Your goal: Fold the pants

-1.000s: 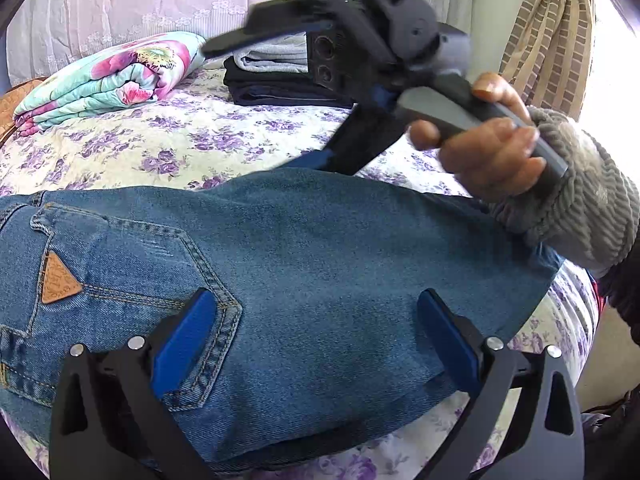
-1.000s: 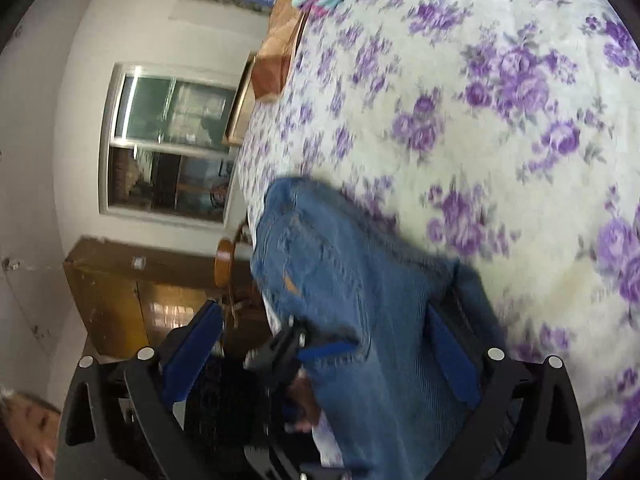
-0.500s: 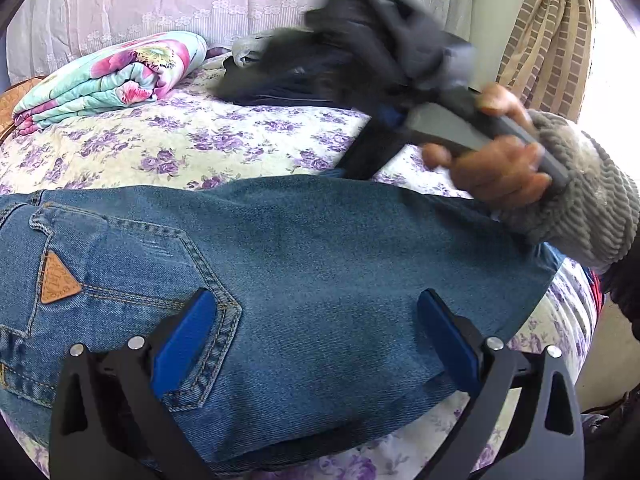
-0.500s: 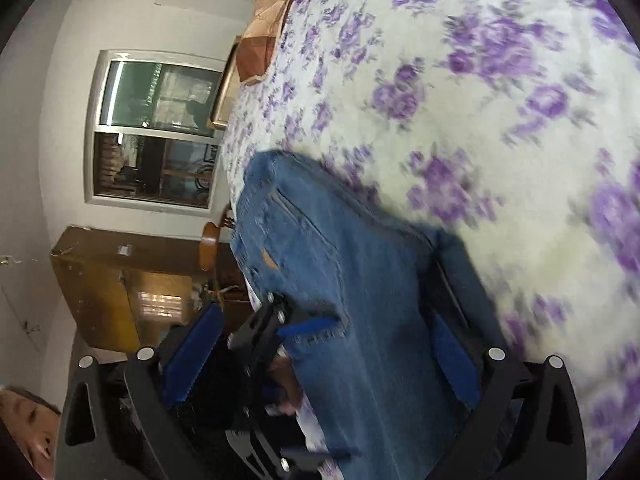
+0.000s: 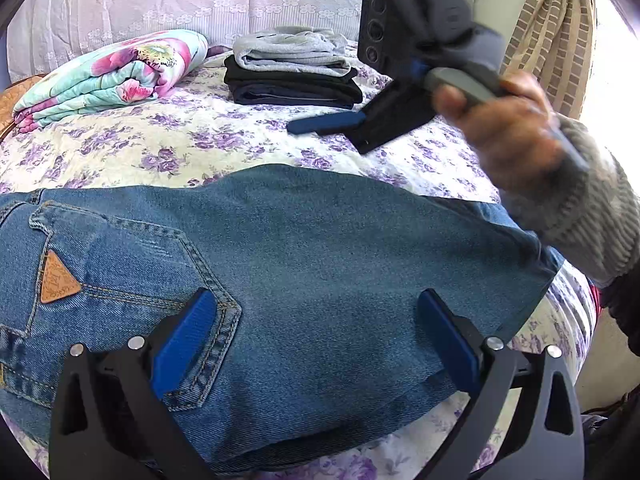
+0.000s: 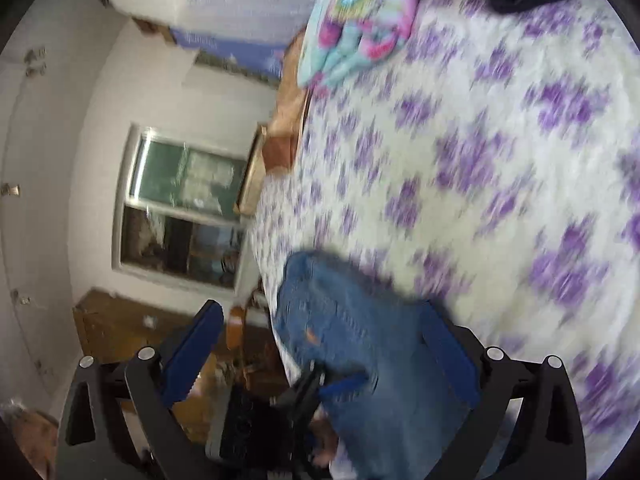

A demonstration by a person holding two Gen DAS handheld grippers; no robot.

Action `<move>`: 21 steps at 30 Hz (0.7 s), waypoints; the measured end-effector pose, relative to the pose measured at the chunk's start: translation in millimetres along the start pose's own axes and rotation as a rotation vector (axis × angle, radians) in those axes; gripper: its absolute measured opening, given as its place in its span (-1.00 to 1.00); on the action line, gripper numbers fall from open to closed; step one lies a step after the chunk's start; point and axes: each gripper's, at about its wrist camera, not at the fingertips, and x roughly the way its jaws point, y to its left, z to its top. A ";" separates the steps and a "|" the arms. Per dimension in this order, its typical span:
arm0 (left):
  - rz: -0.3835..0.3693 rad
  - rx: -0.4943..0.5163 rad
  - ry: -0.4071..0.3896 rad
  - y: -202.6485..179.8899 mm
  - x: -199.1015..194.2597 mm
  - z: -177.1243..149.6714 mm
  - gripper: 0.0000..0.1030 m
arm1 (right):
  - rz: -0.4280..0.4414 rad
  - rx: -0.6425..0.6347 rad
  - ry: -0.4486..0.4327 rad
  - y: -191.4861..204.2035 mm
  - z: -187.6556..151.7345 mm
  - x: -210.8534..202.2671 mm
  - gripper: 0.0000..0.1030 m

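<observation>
Folded blue jeans (image 5: 304,264) lie flat on the floral bedspread, back pocket with a tan triangle patch at the left. My left gripper (image 5: 316,340) hovers open and empty just over the jeans' near edge. My right gripper (image 5: 320,56) is held in the air above the far right of the jeans, open and empty, its blue fingers (image 5: 328,122) apart. In the blurred right wrist view the right gripper (image 6: 320,356) is open above the bed, with the jeans (image 6: 360,344) and the left gripper (image 6: 320,384) below it.
A stack of folded dark and grey clothes (image 5: 292,72) sits at the back of the bed (image 5: 208,136). A rolled floral quilt (image 5: 112,72) lies at the back left. A curtain (image 5: 548,32) hangs at the right. A window (image 6: 180,208) and wooden cabinet (image 6: 132,328) stand beyond the bed.
My right gripper has lifted up and away from the jeans' far edge and swung toward the back of the bed. The jeans and my left gripper have stayed put.
</observation>
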 end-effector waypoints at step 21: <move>0.002 -0.002 0.008 0.3 1.8 0.2 0.91 | -0.191 0.090 -0.117 -27.3 -19.2 34.7 0.80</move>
